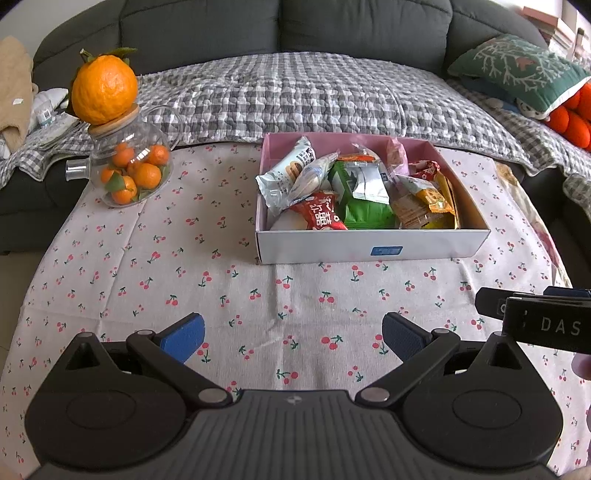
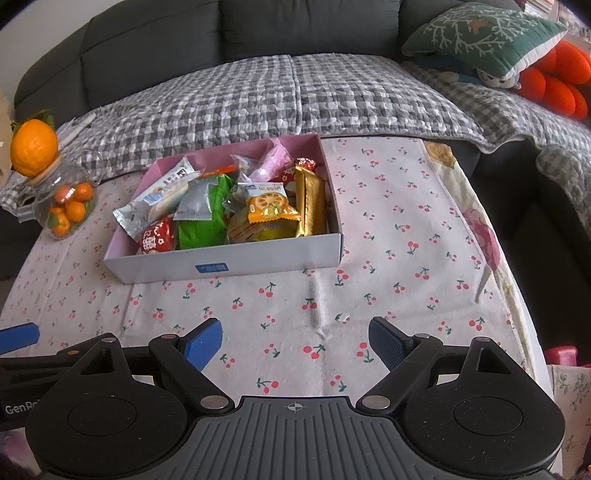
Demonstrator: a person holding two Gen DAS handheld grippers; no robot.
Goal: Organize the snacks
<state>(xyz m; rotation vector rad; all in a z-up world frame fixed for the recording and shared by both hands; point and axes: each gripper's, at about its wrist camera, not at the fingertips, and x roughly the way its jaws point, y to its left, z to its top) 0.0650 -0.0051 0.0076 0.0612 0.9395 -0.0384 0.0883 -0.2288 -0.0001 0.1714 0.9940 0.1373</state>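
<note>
Both grippers hang over the cherry-print cloth with nothing between their blue pads: the left gripper has its jaws spread wide, and the right gripper likewise stands wide open and empty. The snacks lie heaped in the box — white outside, pink inside — which sits on the cloth ahead of both grippers, well apart from them, at the far edge of the table by the sofa. Among the packets are a green pack, a red pack at the near left corner, a gold bar along the right wall and an orange packet lying on top. Left of the box stands a glass jar of small oranges, with one big orange perched on its lid. A checked blanket covers the sofa seat behind.
</note>
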